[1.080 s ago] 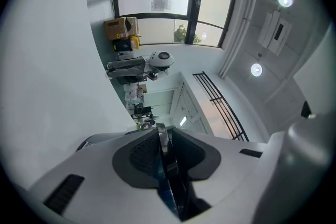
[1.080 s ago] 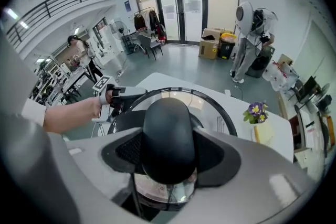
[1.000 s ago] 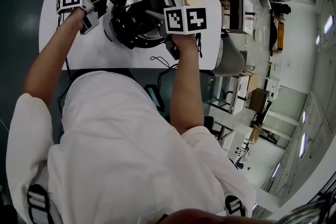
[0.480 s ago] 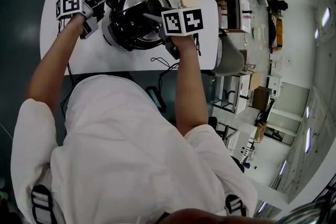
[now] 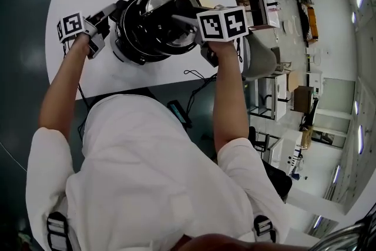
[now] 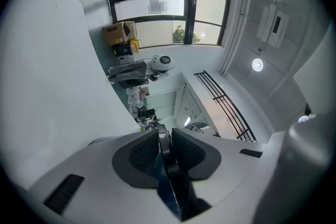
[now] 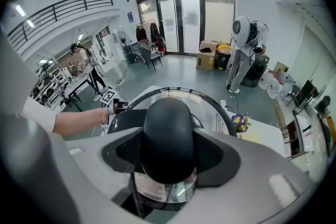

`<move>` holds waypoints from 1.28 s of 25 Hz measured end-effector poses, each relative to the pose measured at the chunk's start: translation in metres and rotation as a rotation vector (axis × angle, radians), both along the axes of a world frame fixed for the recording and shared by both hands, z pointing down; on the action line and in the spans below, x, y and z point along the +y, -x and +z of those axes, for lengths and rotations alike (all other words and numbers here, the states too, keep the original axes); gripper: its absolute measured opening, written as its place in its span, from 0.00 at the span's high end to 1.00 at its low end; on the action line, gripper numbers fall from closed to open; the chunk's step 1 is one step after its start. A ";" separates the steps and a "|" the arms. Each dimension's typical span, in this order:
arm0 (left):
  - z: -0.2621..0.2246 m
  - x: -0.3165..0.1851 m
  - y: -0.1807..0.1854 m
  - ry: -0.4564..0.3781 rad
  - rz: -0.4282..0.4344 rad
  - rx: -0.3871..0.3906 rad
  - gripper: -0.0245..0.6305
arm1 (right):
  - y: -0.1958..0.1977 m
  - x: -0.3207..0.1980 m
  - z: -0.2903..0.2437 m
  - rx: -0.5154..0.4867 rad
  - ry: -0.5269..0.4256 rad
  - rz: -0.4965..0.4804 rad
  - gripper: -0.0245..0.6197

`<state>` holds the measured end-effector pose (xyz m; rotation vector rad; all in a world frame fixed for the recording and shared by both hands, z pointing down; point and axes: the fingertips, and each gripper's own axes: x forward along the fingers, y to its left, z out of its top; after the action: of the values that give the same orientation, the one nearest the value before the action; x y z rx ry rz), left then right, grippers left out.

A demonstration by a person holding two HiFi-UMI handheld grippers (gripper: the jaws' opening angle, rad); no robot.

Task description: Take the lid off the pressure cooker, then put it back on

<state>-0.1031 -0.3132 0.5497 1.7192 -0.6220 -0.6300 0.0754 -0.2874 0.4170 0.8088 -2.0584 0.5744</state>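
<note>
The right gripper [image 7: 169, 150] points steeply down over the pot [image 5: 132, 44], its jaws closed on the black knob [image 7: 167, 128] at the middle of the lid [image 5: 157, 0]. Both pads press the knob's sides. The lid is shiny metal with a dark rim, and in the head view it looks tilted and set off from the pot towards the far side of the table [image 5: 117, 76], as if held up off it. Whether its rim is wholly clear of the pot I cannot tell.

The left gripper [image 6: 165, 149] lies level at the pot's left side. Its jaws are nearly together, pinching a thin dark handle [image 6: 169, 181] that sticks out from the pot, and the pads touch it on both sides.

The pot stands on the white table in front of the person, between the two arms. A small pot of flowers [image 7: 240, 122] stands on the table beyond it, near the lid's rim but apart from it
</note>
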 end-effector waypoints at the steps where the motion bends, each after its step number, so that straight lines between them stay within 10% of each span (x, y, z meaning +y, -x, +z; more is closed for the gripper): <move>1: 0.001 0.000 0.000 0.005 -0.001 -0.002 0.83 | -0.009 -0.001 -0.007 -0.010 -0.006 0.013 0.53; 18: -0.004 0.004 -0.004 0.043 0.013 -0.008 0.83 | -0.201 0.020 -0.044 0.018 -0.087 0.261 0.53; 32: -0.004 0.005 -0.003 0.077 -0.018 -0.010 0.84 | -0.289 0.047 0.072 0.035 0.000 0.397 0.53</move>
<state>-0.0996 -0.3080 0.5458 1.6475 -0.6613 -0.6030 0.3643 -0.2408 0.4889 1.2307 -1.8740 0.7685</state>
